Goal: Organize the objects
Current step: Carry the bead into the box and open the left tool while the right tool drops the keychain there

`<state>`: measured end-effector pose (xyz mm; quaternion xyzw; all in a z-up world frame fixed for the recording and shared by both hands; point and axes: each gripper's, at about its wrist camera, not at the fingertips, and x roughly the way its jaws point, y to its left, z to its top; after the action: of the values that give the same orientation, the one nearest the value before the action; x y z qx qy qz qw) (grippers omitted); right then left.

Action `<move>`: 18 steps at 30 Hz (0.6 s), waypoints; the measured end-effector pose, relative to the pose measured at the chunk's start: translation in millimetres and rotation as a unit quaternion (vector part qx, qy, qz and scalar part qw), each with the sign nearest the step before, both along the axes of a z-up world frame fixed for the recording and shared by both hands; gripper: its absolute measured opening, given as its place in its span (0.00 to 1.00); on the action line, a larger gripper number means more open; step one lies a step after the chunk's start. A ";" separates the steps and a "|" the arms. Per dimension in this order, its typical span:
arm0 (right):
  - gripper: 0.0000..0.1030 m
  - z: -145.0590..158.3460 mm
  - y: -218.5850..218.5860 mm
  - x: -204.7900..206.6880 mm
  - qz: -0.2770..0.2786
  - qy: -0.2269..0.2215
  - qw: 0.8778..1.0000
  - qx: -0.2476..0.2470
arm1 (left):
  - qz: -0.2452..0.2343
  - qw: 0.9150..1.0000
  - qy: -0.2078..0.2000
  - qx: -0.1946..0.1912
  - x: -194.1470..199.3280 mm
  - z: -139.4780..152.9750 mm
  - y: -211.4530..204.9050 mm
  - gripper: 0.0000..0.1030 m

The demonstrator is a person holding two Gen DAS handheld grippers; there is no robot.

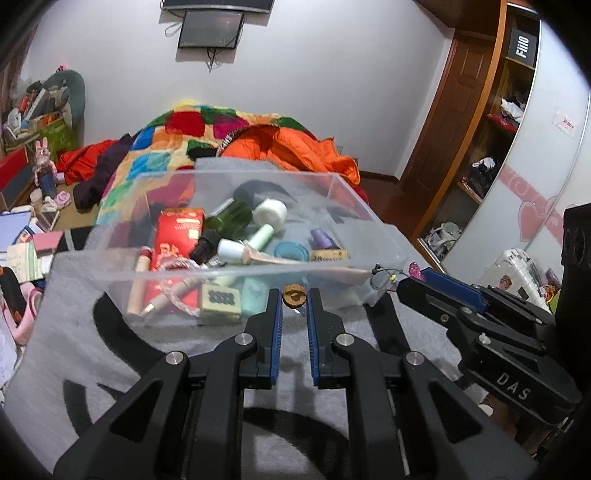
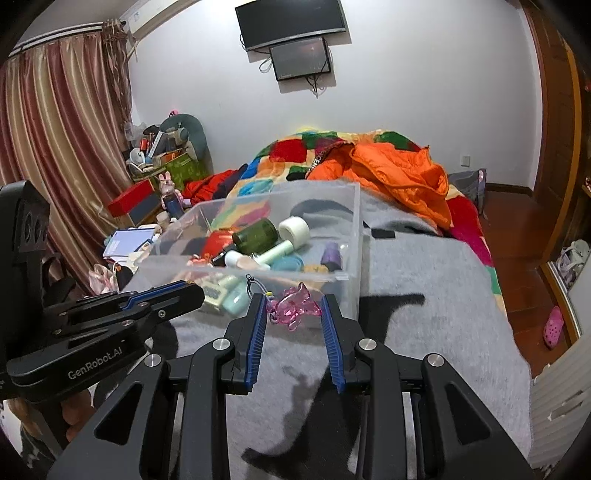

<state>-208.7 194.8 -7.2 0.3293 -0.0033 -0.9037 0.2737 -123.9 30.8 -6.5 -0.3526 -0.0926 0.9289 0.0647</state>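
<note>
Grey blanket [image 2: 424, 280]; right tool [image 2: 293, 308] clamps pink charm [image 2: 295, 306], axis crosswise; left tool [image 1: 294, 299] pinches walnut-like bead [image 1: 294, 294].

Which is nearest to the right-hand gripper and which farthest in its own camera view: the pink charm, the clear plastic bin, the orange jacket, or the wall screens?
1. Pink charm: pinched between the fingers of the right gripper.
2. Clear plastic bin: just ahead, on the grey blanket.
3. Orange jacket: behind the bin, on the bed.
4. Wall screens: on the far wall.
</note>
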 end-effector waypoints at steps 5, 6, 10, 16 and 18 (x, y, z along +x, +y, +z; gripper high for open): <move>0.26 7.8 -7.5 -3.0 -0.002 0.012 1.000 0.000 | 0.008 1.000 0.010 -0.005 -1.5 6.2 -10.4 0.11; 0.26 9.4 -9.5 -4.8 -0.002 0.014 1.000 0.001 | 0.009 1.000 0.012 -0.006 -2.0 7.6 -12.6 0.11; 0.26 15.5 -15.4 -11.5 0.001 0.022 1.000 0.000 | 0.017 1.000 0.019 -0.010 -4.8 12.2 -21.2 0.11; 0.26 22.3 -29.2 -24.6 0.006 0.034 0.999 0.006 | 0.028 0.999 0.017 -0.008 -16.6 13.4 -33.7 0.11; 0.26 19.6 -36.0 -31.5 0.010 0.030 0.999 0.011 | 0.030 0.999 0.012 -0.008 -21.7 11.3 -36.6 0.11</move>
<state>-240.2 158.9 12.3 0.3047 0.0180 -0.9104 0.2793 -145.5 -5.9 4.9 -0.3388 -0.0949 0.9354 0.0346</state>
